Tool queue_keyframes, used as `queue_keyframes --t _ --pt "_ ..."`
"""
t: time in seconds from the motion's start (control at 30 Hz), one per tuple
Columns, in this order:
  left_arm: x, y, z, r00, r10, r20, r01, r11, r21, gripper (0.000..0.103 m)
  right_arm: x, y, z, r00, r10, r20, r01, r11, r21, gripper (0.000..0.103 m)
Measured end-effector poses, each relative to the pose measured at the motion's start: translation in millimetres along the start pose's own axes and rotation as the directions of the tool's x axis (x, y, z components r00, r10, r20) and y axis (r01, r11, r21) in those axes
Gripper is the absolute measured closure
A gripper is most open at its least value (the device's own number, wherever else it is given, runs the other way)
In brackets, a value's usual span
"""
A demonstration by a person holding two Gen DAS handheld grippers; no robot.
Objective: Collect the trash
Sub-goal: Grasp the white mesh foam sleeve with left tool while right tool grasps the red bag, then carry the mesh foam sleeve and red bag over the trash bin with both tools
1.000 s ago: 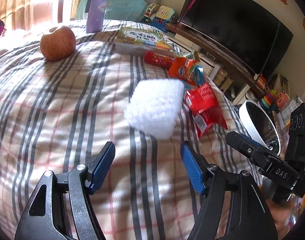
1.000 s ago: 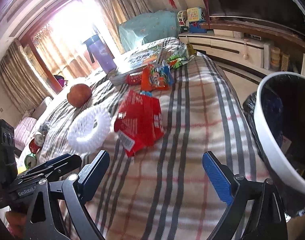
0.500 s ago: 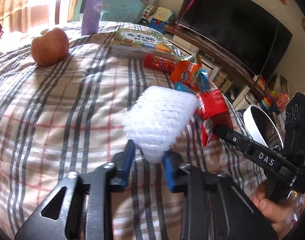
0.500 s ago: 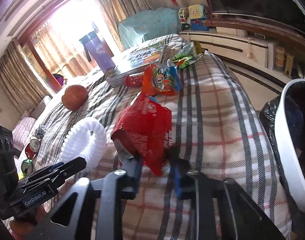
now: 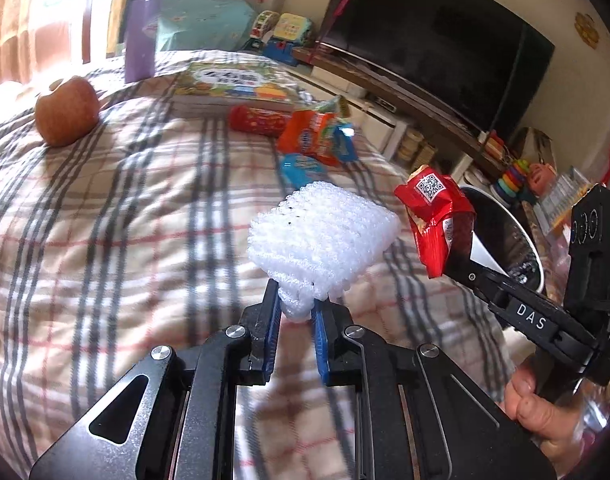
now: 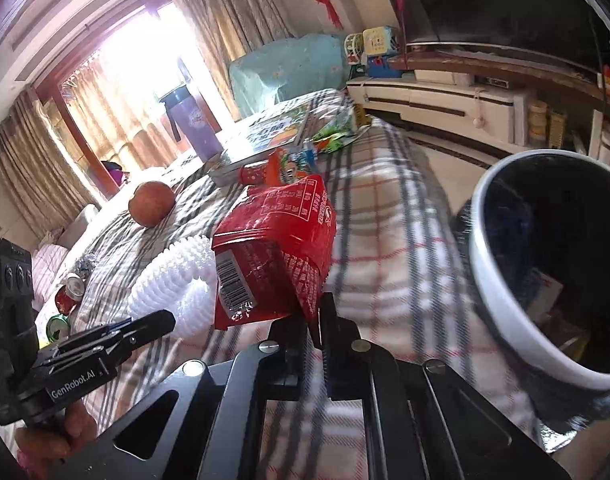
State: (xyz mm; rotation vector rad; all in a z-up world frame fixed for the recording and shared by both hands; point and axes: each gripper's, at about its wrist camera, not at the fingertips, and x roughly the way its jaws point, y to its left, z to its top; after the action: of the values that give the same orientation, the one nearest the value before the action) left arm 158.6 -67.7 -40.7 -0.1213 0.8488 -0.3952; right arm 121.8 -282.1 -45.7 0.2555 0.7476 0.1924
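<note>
My left gripper (image 5: 296, 307) is shut on a white foam fruit net (image 5: 323, 240) and holds it above the plaid bed cover (image 5: 125, 216). My right gripper (image 6: 314, 316) is shut on a red snack wrapper (image 6: 277, 248), lifted off the bed; the wrapper also shows in the left wrist view (image 5: 435, 216). The foam net shows in the right wrist view (image 6: 177, 280), left of the wrapper. A white trash bin with a black liner (image 6: 545, 264) stands off the bed's right side, close to the right gripper; it also shows in the left wrist view (image 5: 501, 240).
On the bed lie an orange snack bag (image 5: 317, 140), a blue wrapper (image 5: 301, 168), a red tube (image 5: 261, 120), a green wrapper (image 6: 337, 128), a book (image 5: 233, 84), an apple (image 5: 67, 112) and a purple bottle (image 5: 139, 32). Cans (image 6: 65, 296) lie at far left. A TV stand (image 6: 465, 100) lines the wall.
Both grippers closed, the left on the foam net and the right on the red wrapper. Both items have since been lifted off the bed, and the right one has moved toward the bin.
</note>
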Motion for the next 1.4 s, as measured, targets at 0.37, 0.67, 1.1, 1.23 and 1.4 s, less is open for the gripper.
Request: queue_keyframes --t 0.37,0.67,1.1,1.23,1.4 --pt "-3 -49 -3 0.998 -0.055 -0.005 0.055 0.994 0.090 0.089 -50 -33 -14 0.995 -0.073 0.062 0.070 0.997 0.041 0.097" --pt "-4 -80 -5 0.996 -0.084 -0.012 0.084 0.986 0.141 0.089 -76 -58 -18 0.988 -0.122 0.099 0.114 0.990 0.085 0.097" --pt "7 -125 0 0.991 -0.132 -0.030 0.135 0.969 0.206 0.089 -98 -92 -22 0.977 -0.177 0.122 0.160 0.977 0.138 0.098" --pt "10 -135 2 0.989 -0.143 -0.033 0.147 0.964 0.220 0.089 -104 -102 -22 0.973 -0.195 0.124 0.176 0.973 0.152 0.098" --pt "16 -147 4 0.988 -0.151 -0.042 0.157 0.959 0.236 0.089 -109 -114 -21 0.970 -0.211 0.125 0.189 0.968 0.166 0.098"
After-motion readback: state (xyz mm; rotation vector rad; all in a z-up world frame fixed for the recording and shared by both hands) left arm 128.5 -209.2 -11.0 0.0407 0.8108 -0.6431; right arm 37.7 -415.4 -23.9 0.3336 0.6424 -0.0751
